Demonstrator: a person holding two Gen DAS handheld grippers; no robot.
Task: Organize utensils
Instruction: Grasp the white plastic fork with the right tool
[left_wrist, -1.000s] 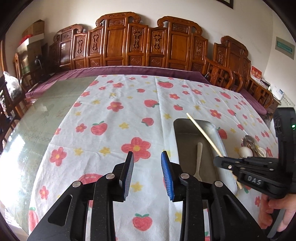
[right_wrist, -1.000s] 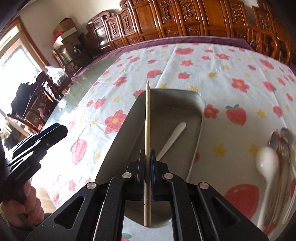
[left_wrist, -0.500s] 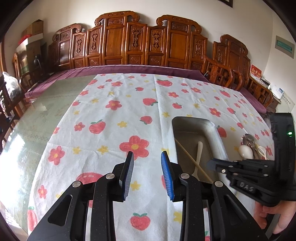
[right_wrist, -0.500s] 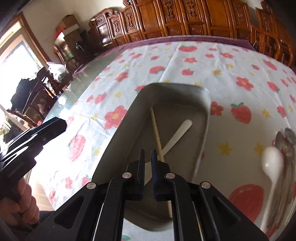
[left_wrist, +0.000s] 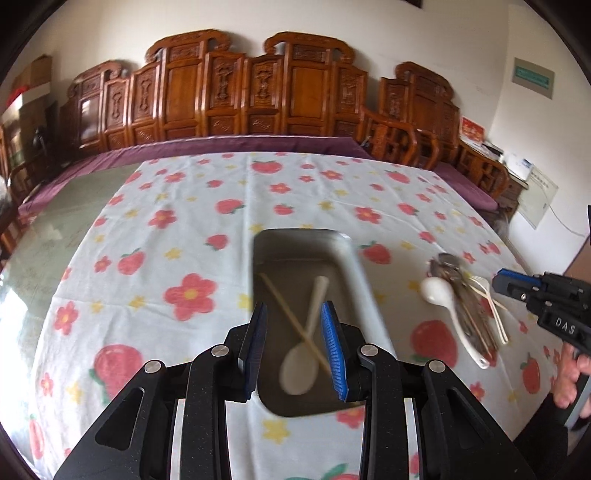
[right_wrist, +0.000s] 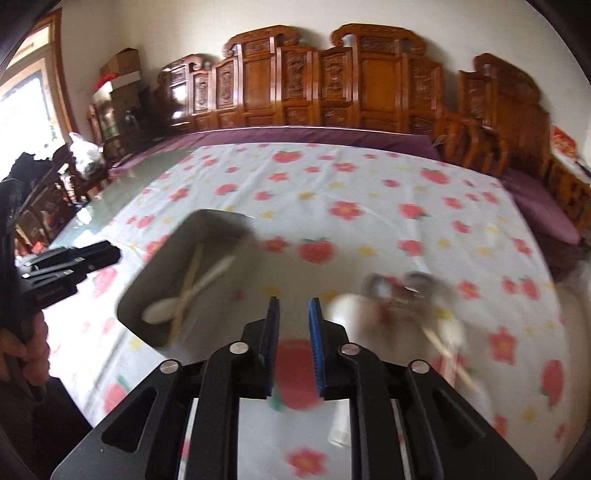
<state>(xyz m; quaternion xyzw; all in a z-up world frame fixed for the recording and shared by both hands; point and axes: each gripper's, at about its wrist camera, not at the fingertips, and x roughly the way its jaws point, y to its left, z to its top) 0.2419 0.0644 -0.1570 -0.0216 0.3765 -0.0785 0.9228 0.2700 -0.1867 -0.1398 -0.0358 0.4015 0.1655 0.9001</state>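
Note:
A steel tray (left_wrist: 354, 273) (right_wrist: 147, 273) lies on the flowered tablecloth with a wooden chopstick (left_wrist: 284, 310) (right_wrist: 184, 295) crossed over a white spoon (left_wrist: 299, 365) (right_wrist: 162, 310) inside it. My left gripper (left_wrist: 295, 343) hovers open over the tray's near end, nothing between its fingers. To the right lies a pile of utensils (left_wrist: 465, 306) (right_wrist: 402, 291), with a white spoon (left_wrist: 439, 291) at its left. My right gripper (right_wrist: 293, 332) is over the cloth between tray and pile, its jaws opening and empty. In the left wrist view the right gripper (left_wrist: 496, 282) shows at the right edge.
Carved wooden chairs (left_wrist: 258, 96) line the far side of the table, along a purple cloth edge (left_wrist: 221, 144). Bare glass tabletop (left_wrist: 48, 236) lies left of the tablecloth. A hand (left_wrist: 569, 380) grips the right tool, another hand (right_wrist: 22, 343) the left one.
My right gripper let the chopstick drop into the tray, then swung right towards the pile with its jaws parting. My left gripper shifted right over the tray.

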